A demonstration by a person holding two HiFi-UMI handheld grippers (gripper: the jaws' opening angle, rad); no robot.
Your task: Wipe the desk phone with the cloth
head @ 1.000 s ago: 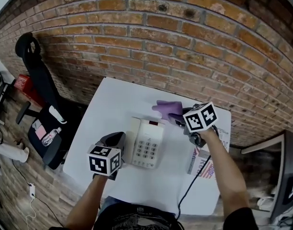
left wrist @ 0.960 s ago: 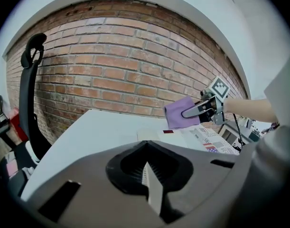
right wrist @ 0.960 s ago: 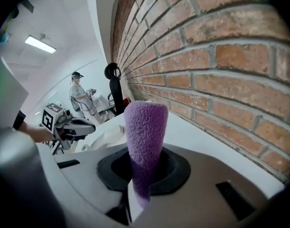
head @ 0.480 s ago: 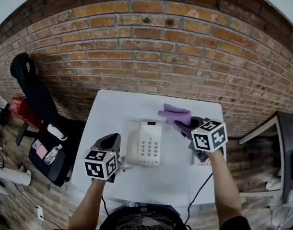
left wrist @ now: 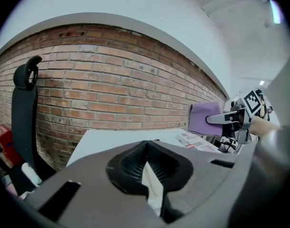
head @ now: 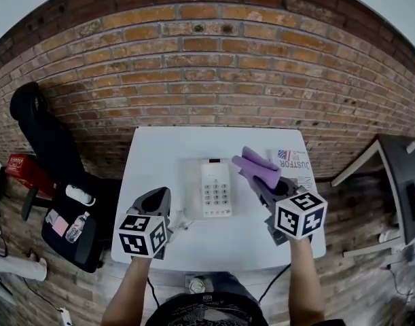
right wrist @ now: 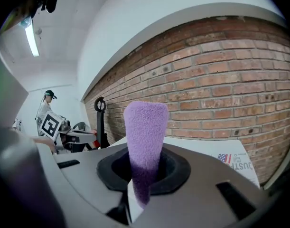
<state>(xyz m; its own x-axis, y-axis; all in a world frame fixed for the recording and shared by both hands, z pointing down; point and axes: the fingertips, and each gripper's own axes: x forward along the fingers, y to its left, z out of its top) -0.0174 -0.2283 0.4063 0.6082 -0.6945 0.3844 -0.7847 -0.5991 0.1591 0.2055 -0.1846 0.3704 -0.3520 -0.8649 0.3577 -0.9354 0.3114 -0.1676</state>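
Observation:
A white desk phone (head: pixel 214 189) with a grey keypad lies in the middle of the white table (head: pixel 153 155), its handset on the left side. My right gripper (head: pixel 265 182) is shut on a purple cloth (head: pixel 256 168) that hovers just right of the phone. In the right gripper view the cloth (right wrist: pixel 145 137) stands up out of the shut jaws. My left gripper (head: pixel 164 195) is shut and holds nothing, near the table's front left, a little left of the phone. The left gripper view shows the cloth (left wrist: pixel 205 118) in the air at the right.
A printed paper with a flag (head: pixel 292 163) lies on the table's right side. Something white and crumpled (head: pixel 179 220) sits by the phone's front left corner. A brick wall (head: pixel 207 80) runs behind. A black chair (head: pixel 41 138) stands left of the table.
My right gripper drew the cloth from behind the phone's far right corner back to its right side. The left gripper has barely moved. The head camera turned to face the table squarely.

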